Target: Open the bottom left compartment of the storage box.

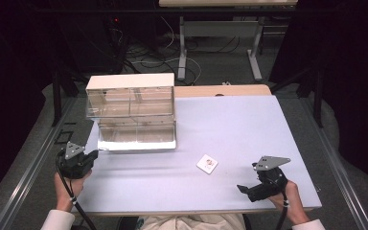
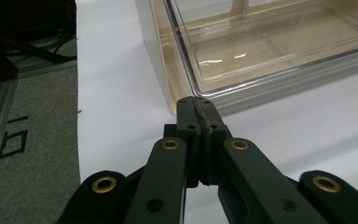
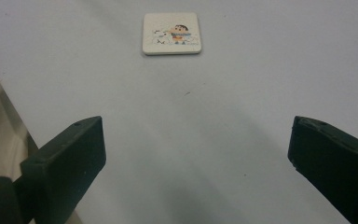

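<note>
A small white square tile (image 1: 207, 163) with a cartoon picture lies flat on the pale table (image 1: 239, 124), right of centre; the right gripper view shows the tile (image 3: 171, 33) ahead of the jaws. My right gripper (image 1: 246, 188) rests near the front right edge, jaws wide apart and pointing left toward the tile, nothing between them (image 3: 196, 154). My left gripper (image 1: 82, 132) sits at the front left, beside the clear box (image 1: 132, 112), its jaws pressed together on nothing (image 2: 198, 103). The tips sit just short of the box's near corner (image 2: 186, 88).
The clear plastic box with a white frame and several compartments stands at the back left of the table. Metal rails run along both sides of the table. Desk legs and cables (image 1: 191, 57) lie on the floor behind.
</note>
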`<state>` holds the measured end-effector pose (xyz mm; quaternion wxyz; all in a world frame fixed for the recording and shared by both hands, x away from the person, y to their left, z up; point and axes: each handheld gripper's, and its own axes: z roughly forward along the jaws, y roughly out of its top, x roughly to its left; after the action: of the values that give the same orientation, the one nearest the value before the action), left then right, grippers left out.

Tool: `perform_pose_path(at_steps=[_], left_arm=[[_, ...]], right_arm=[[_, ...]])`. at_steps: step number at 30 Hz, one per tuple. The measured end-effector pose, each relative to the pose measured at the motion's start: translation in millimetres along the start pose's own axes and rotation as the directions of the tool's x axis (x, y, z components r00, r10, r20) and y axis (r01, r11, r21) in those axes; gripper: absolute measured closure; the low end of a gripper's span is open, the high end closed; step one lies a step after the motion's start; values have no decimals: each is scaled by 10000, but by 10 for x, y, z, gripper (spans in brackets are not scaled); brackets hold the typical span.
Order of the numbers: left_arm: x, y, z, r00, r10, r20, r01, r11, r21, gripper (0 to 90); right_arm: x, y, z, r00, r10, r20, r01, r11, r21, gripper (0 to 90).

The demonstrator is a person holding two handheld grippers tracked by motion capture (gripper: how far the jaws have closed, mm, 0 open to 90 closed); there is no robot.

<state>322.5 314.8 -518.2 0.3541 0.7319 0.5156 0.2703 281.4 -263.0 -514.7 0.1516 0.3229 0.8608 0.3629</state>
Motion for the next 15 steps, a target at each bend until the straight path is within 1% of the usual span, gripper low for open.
perform_pose_path(at_steps=[2,4,5,6,7,8,9,11,15], left_arm=[[1,-2,1,10000,30,-5,-30,10000,-5,900],[2,-7,11,10000,-64,14,64,9999,-141,900],[5,-4,5,10000,-71,19,71,9999,-82,900],[11,-2,-5,10000,-80,13,80,9998,-154,900],[16,13,-23,9998,-114,174,121,9992,-393,900],[4,25,-32,9998,-68,173,76,9990,-444,900],[-54,40,-32,9991,406,-154,-410,9988,-273,900],[-60,43,-33,9987,485,-153,-489,9985,-242,900],[-39,31,-22,9995,277,-138,-282,9990,-355,900]], right_arm=[[0,0,-1,10000,1,-2,-1,10000,-1,37],[2,0,-2,10000,39,-9,-39,10000,13,37],[1,0,-2,10000,40,-9,-40,10000,14,37],[-1,0,-1,10000,35,-24,-35,10000,9,37],[1,0,-2,10000,44,-5,-44,10000,16,37],[0,0,-2,10000,41,-6,-41,10000,11,37],[0,0,-1,10000,37,-11,-37,10000,23,38],[0,-2,-1,10000,26,-21,-26,10000,10,38],[1,-1,-3,10000,51,-34,-51,10000,5,38]])
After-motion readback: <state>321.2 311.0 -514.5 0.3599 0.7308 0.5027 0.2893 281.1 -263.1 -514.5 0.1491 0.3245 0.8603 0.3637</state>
